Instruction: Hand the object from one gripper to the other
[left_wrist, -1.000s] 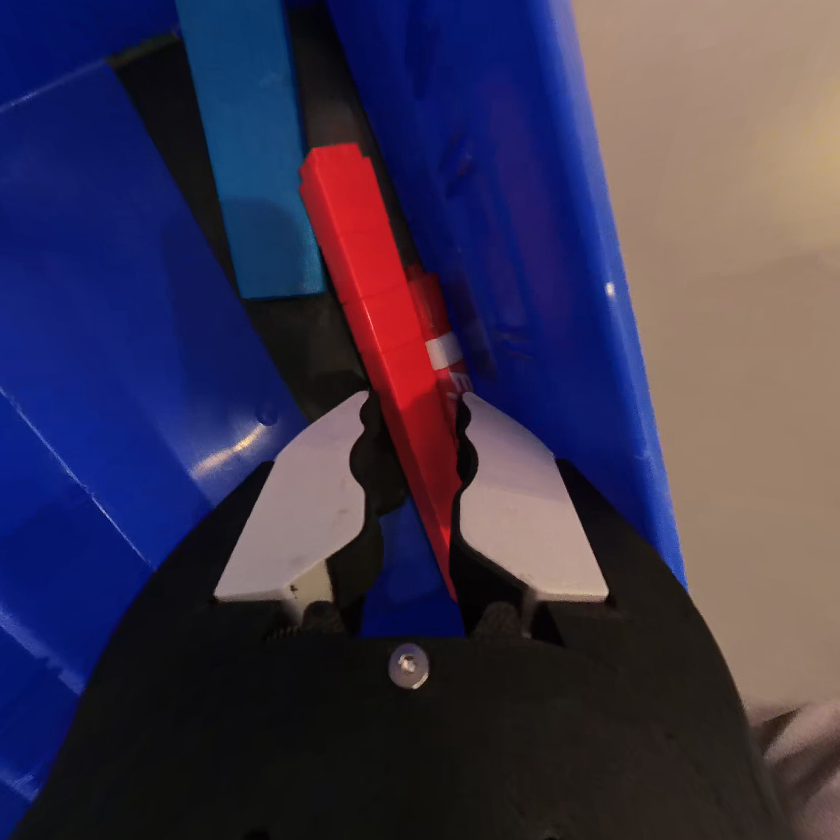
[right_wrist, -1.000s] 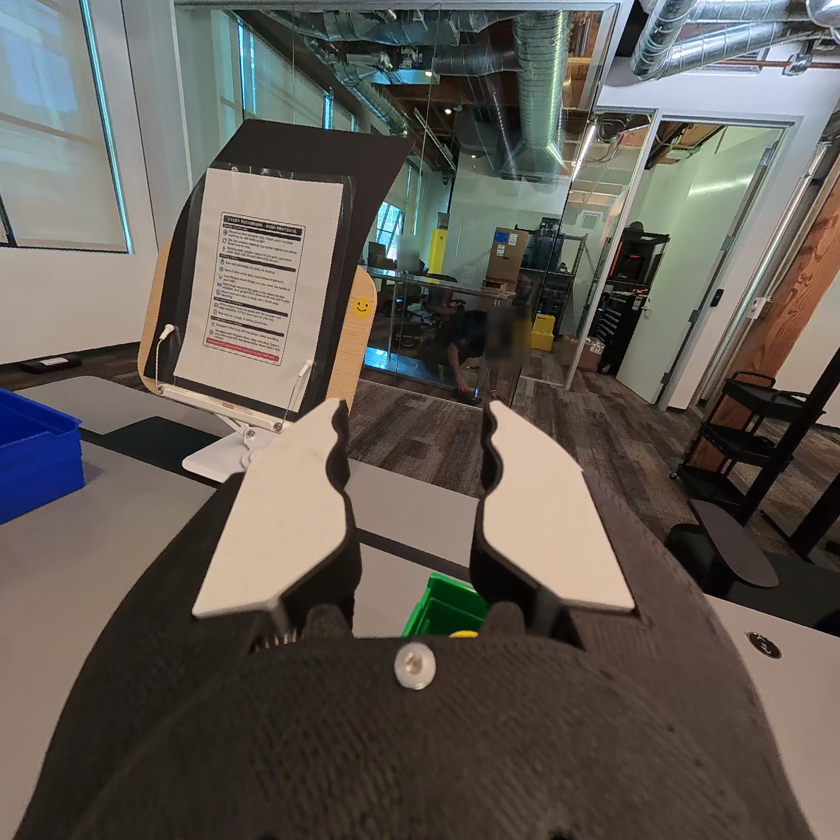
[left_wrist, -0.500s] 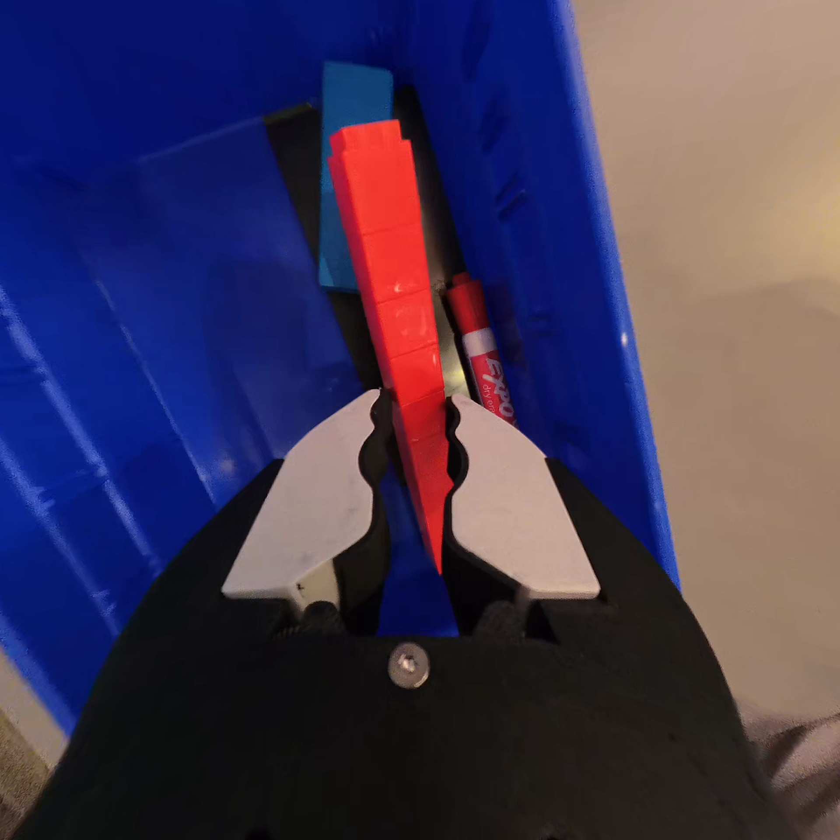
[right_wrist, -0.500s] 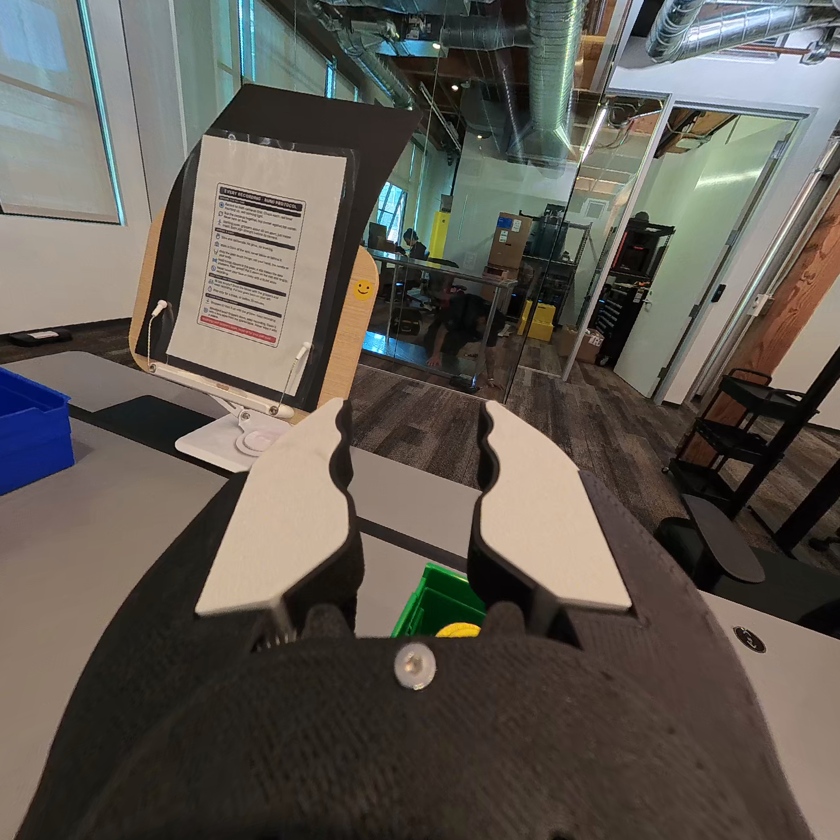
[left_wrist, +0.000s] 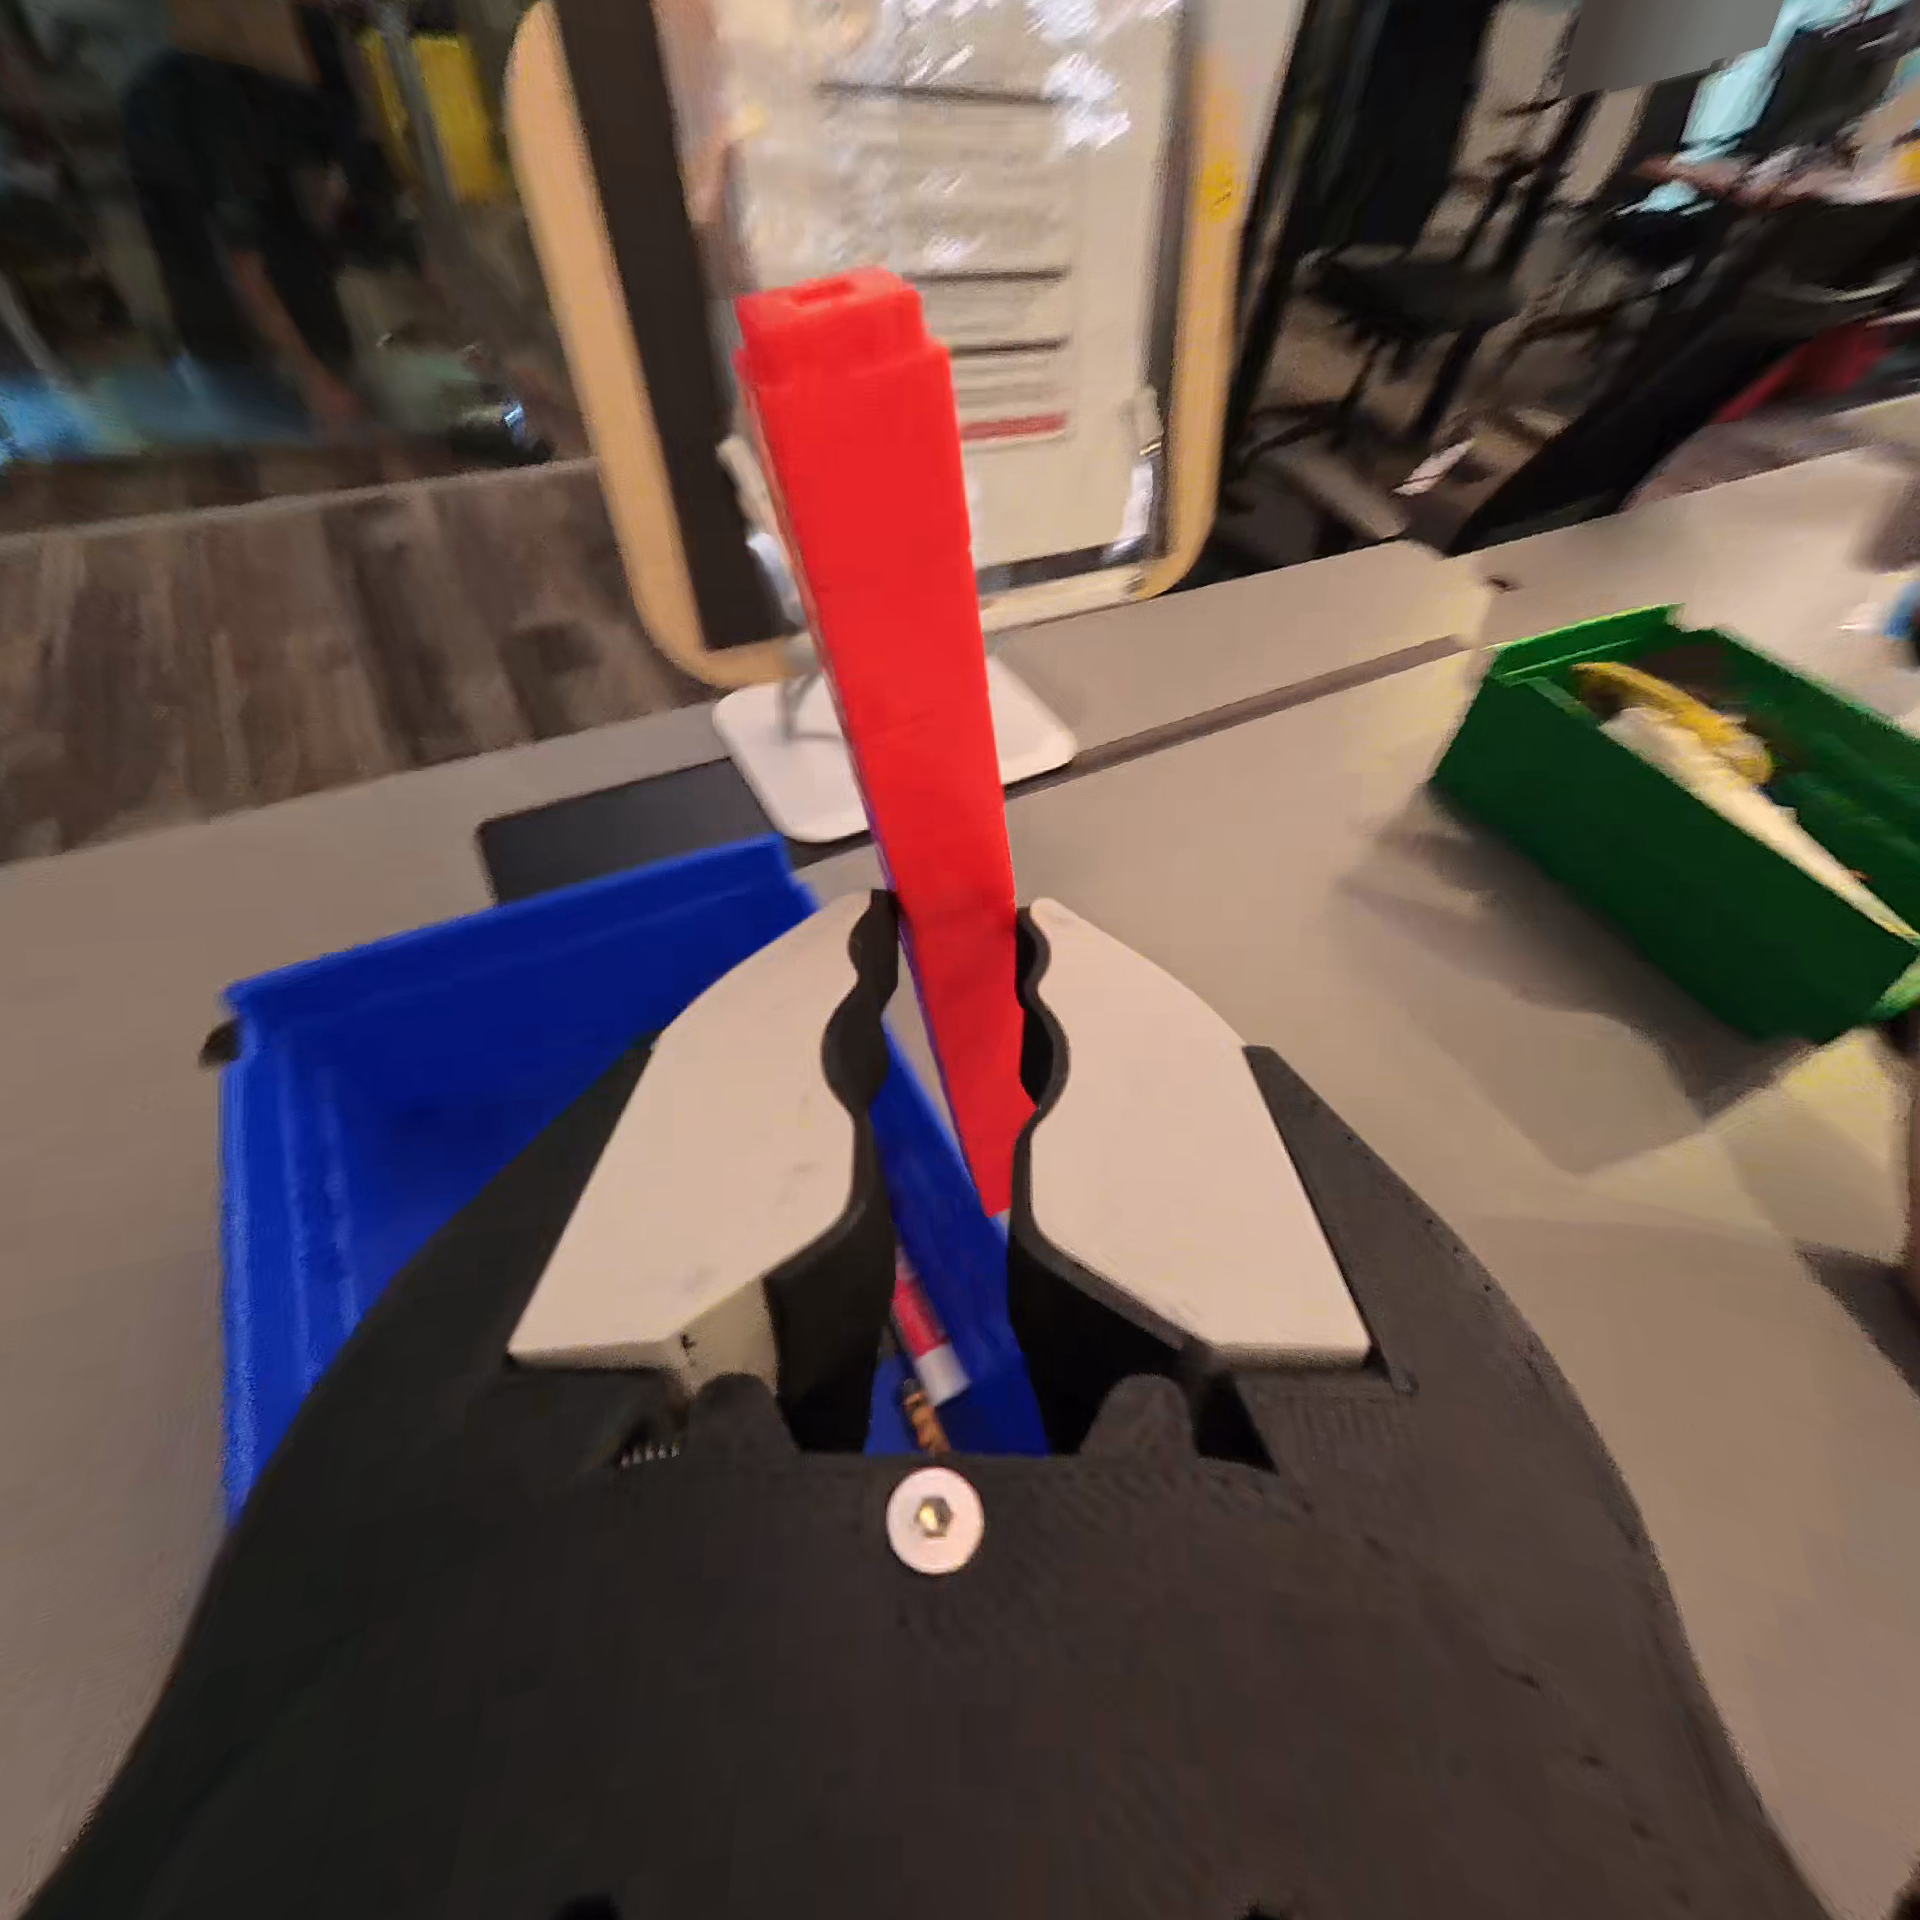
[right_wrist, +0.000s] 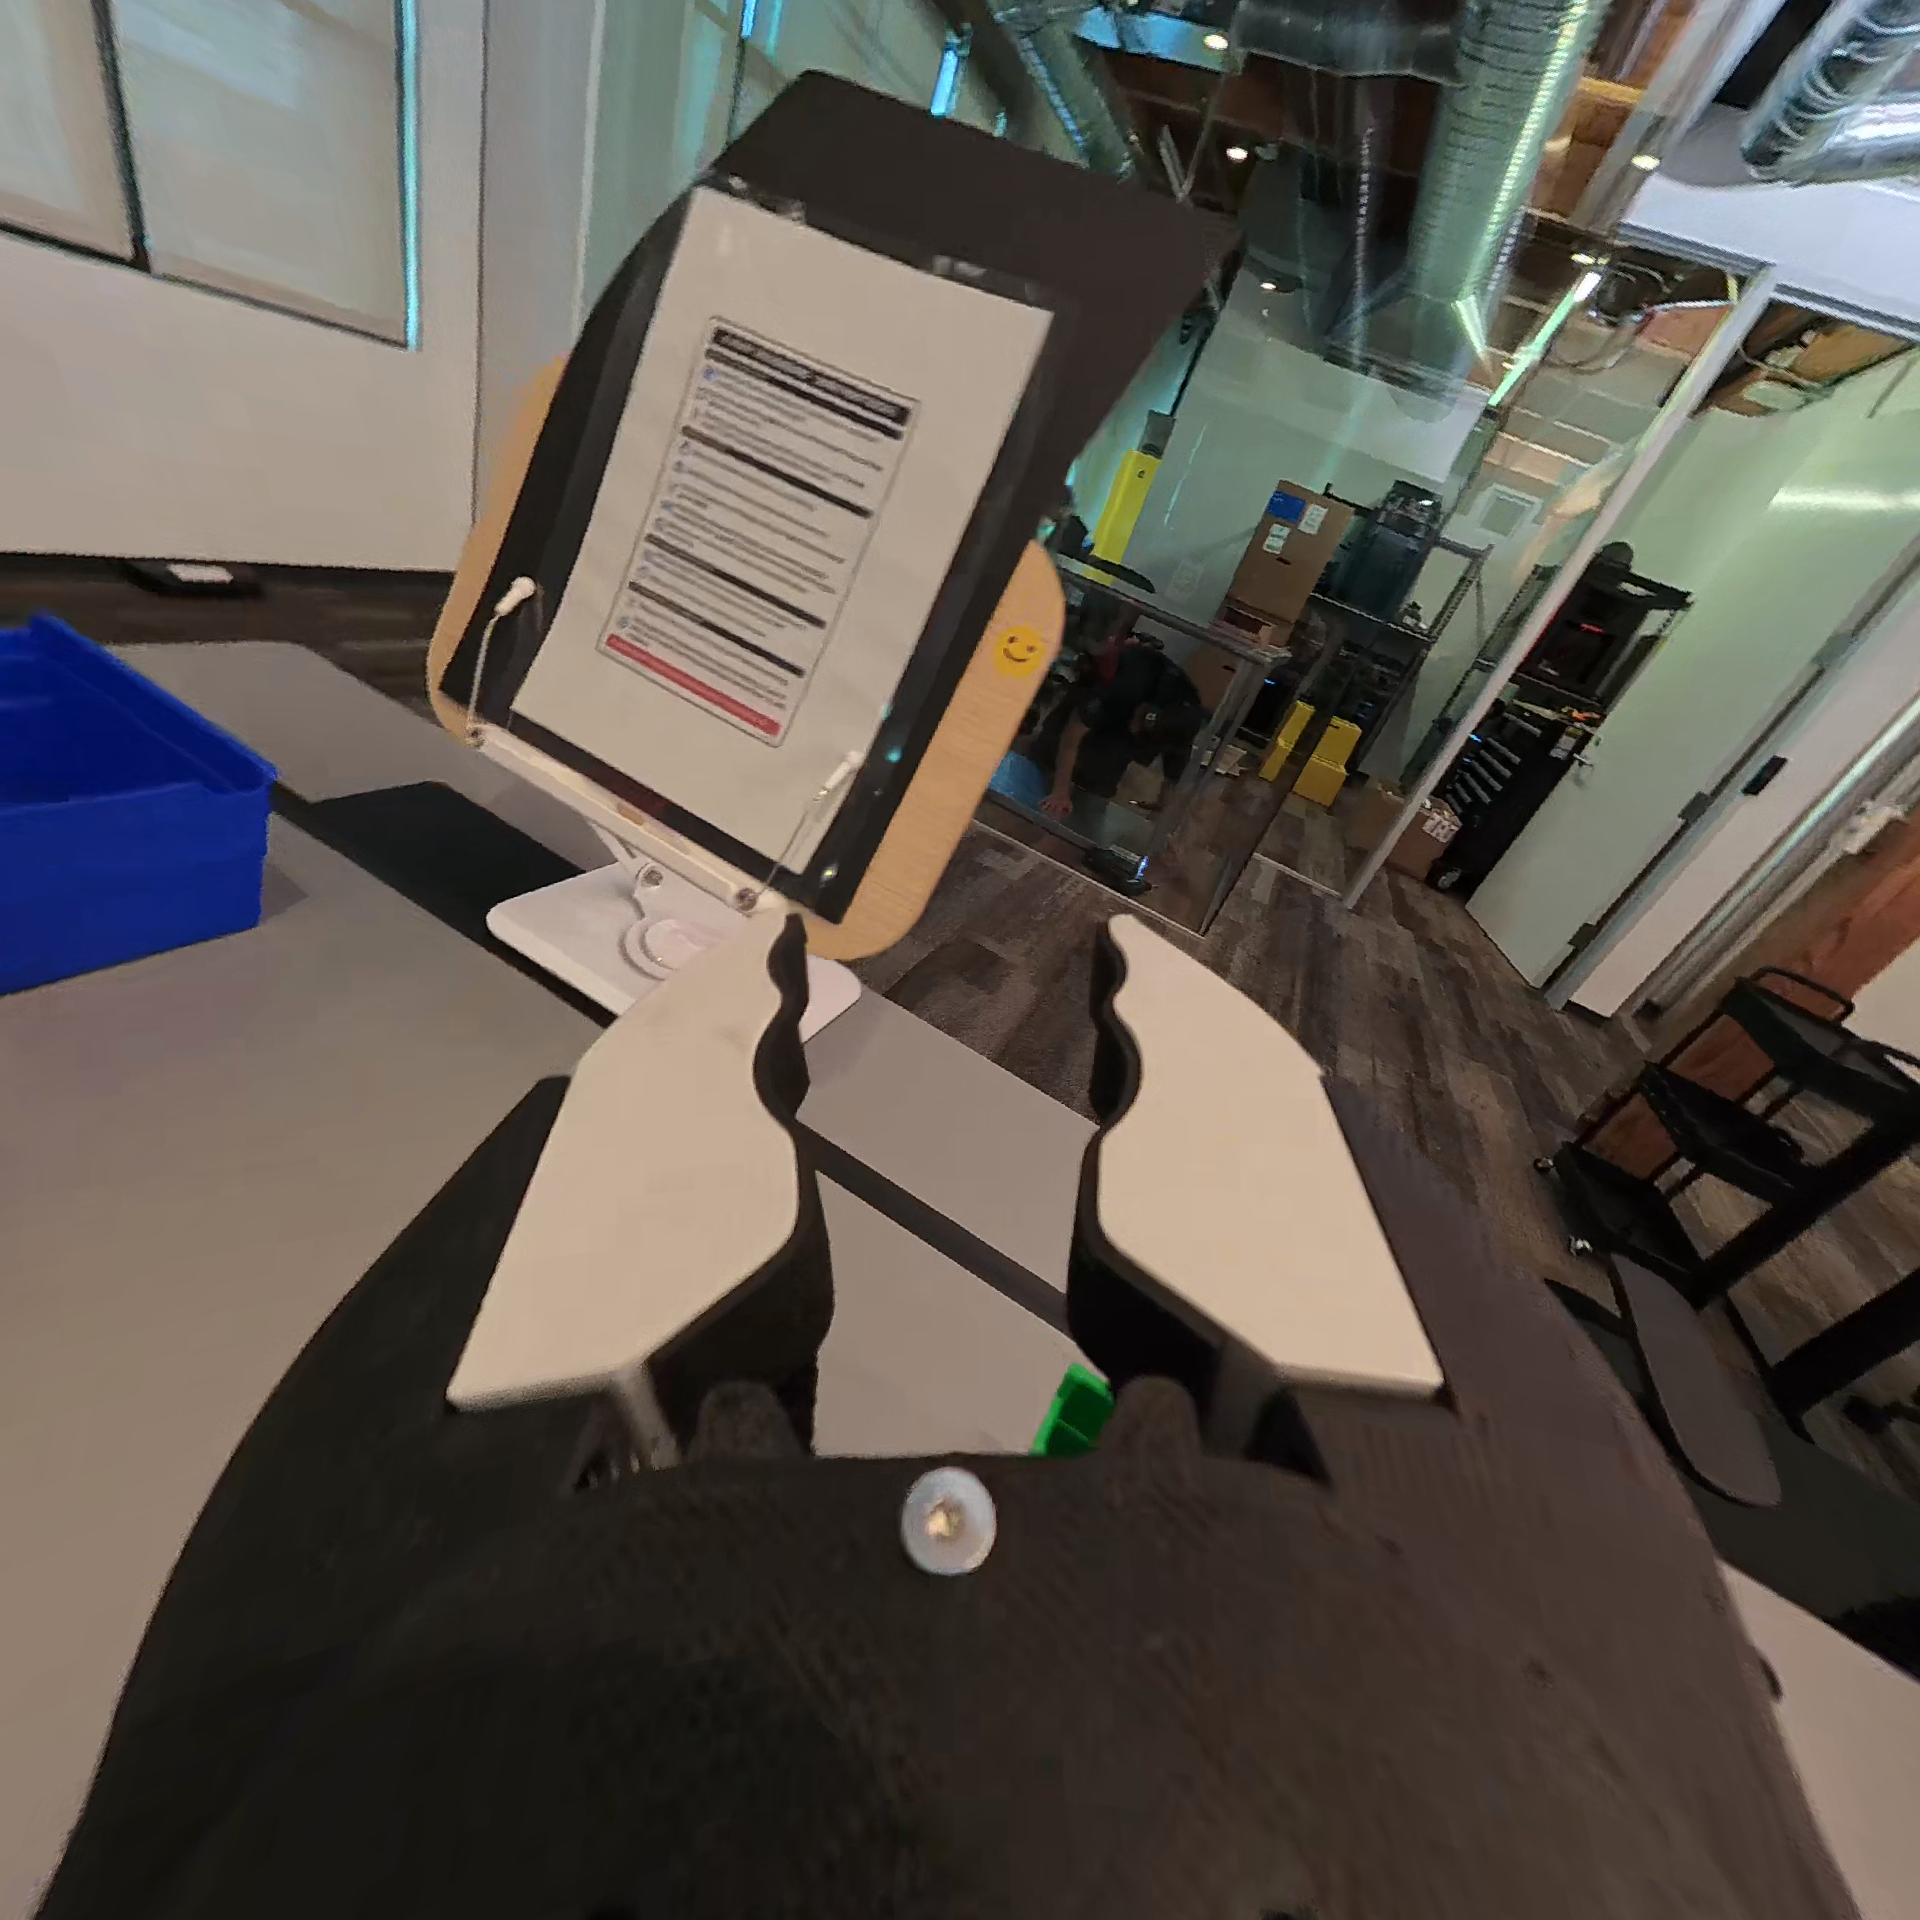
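Note:
My left gripper (left_wrist: 956, 925) is shut on a long red bar of stacked bricks (left_wrist: 894, 665). The bar sticks up and forward from the jaws, above the blue bin (left_wrist: 436, 1049). A red marker (left_wrist: 930, 1351) lies in the bin below the jaws. My right gripper (right_wrist: 951, 935) is open and empty, held above the grey table (right_wrist: 208, 1122). The red bar does not show in the right wrist view, and neither gripper shows in the other's view.
A green bin (left_wrist: 1704, 831) with yellow and white items stands at the right; its corner (right_wrist: 1075, 1408) shows under my right gripper. A document stand (right_wrist: 769, 540) with a printed sheet stands at the table's far edge. The blue bin (right_wrist: 114, 810) is at the left.
My left gripper has lifted the red bar up out of the blue bin and tilted to face the room. My right gripper has swung and rolled slightly, staying open.

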